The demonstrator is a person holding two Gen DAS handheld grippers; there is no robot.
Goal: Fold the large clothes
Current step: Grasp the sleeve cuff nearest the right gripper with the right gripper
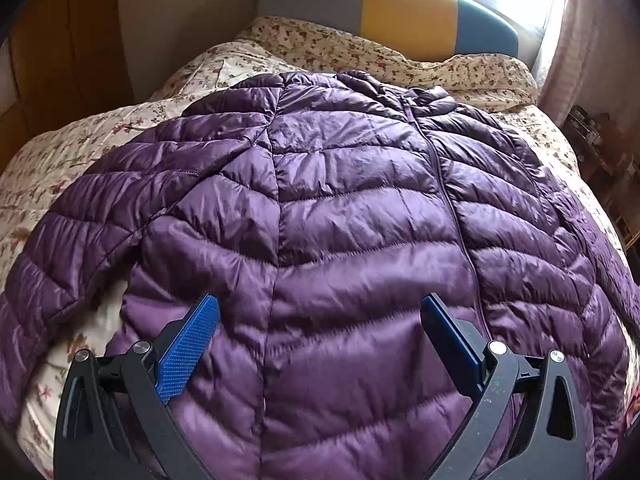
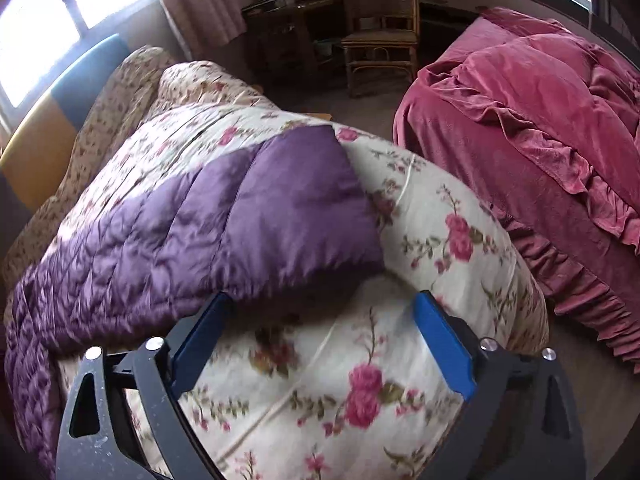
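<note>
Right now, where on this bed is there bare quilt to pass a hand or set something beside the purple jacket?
The purple jacket fills the middle of the floral quilt. Bare quilt shows between the sleeve and the bed's edge facing the red bedding, beneath the right gripper. A smaller patch lies beyond the other sleeve.

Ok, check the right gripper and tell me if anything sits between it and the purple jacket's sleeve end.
Nothing visible does. The right gripper hangs open over the floral quilt, and the purple jacket sleeve end lies bare just ahead of its fingertips. Only quilt shows between the jaws.
</note>
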